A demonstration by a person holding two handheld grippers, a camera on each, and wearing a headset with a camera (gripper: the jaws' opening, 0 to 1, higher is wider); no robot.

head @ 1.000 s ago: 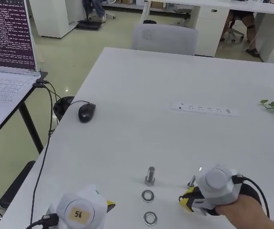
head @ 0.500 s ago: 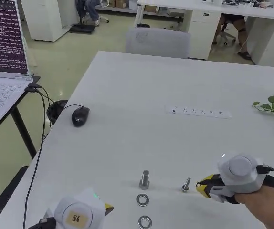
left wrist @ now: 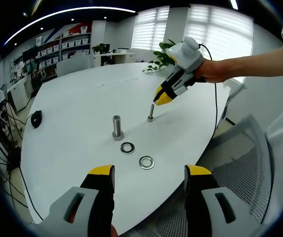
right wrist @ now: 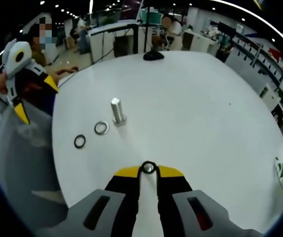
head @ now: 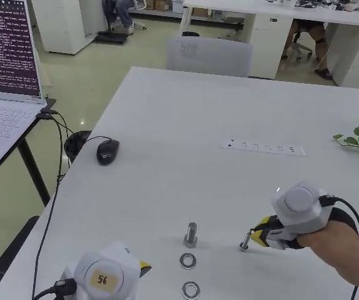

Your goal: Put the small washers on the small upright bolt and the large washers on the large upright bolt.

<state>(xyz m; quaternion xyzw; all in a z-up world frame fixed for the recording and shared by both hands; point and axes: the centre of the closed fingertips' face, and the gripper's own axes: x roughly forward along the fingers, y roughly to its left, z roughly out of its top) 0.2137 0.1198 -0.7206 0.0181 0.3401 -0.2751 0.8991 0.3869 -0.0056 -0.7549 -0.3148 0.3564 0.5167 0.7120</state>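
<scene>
My white bench (head: 179, 106) holds a mouse (head: 107, 150), a power strip (head: 262, 148), a big bolt (head: 191, 234), a small bolt (head: 245, 241) and two washers (head: 188, 260).

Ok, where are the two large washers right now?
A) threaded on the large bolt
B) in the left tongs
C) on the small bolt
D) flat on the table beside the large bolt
D: one large washer and the second large washer lie flat on the table beside the large bolt, whose shaft is bare.
</scene>
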